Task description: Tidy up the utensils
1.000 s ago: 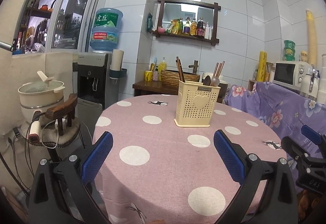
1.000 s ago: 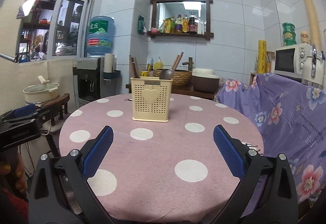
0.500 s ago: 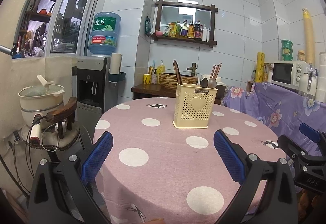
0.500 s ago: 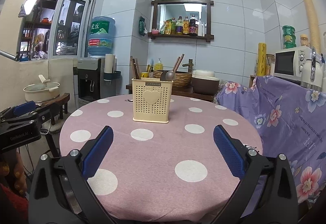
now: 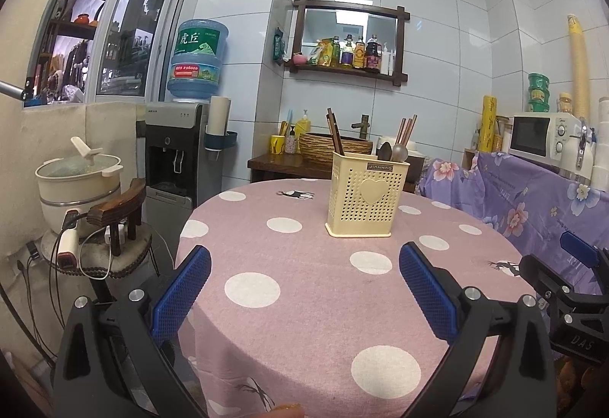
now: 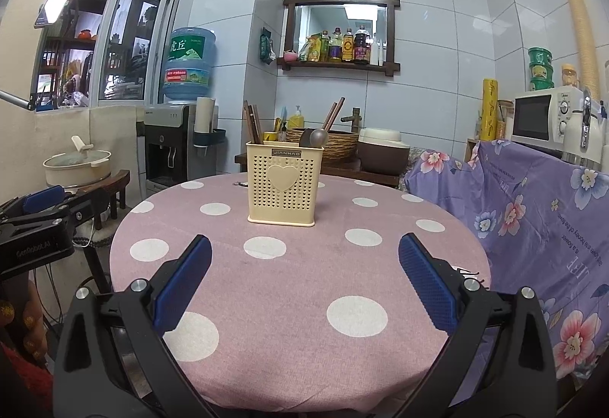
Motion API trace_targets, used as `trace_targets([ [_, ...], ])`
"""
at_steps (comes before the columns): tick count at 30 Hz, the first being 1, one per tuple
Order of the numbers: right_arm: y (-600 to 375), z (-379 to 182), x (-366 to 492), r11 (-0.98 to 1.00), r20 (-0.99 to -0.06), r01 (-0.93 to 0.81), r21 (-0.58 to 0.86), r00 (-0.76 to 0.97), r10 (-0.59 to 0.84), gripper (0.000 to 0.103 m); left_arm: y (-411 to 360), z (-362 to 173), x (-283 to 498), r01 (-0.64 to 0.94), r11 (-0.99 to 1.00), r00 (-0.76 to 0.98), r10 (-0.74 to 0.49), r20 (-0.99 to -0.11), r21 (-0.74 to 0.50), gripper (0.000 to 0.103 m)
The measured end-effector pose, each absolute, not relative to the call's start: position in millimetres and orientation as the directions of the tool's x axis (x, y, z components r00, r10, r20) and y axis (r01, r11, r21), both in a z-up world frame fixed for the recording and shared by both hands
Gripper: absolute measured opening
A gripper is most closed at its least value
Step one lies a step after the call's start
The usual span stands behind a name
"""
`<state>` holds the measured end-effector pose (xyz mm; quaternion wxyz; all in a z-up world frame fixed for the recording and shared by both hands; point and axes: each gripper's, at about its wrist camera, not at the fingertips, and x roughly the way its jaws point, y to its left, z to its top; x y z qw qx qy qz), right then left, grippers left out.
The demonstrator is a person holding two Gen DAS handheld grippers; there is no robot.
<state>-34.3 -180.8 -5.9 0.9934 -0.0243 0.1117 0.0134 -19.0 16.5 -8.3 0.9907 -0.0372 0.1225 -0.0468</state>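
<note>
Pulling both tools back and level, I now see the utensil holder [image 5: 364, 195] a little further off than a second ago, upright mid-surface [image 5: 312, 288], chopsticks [image 6: 253, 125] and spoons [image 6: 319, 137] already inside. My left tool [image 5: 304, 288] and right tool [image 6: 304, 281] are spread wide, carrying nothing. I judge the sorting finished.

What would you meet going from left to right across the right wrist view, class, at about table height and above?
Pot with lid → water dispenser → cream utensil holder → brown rice cooker → floral purple cloth → microwave.
</note>
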Motion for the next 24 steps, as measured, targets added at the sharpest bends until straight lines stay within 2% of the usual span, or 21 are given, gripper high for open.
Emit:
trace_targets([
  [24,-180.2,-7.2,-34.7,0.998,-0.226,-0.032,-0.044,0.974,0.021,0.097,14.6,-7.2,-19.1,0.091,0.994,0.964,-0.101,-0.246,-0.053,0.098],
])
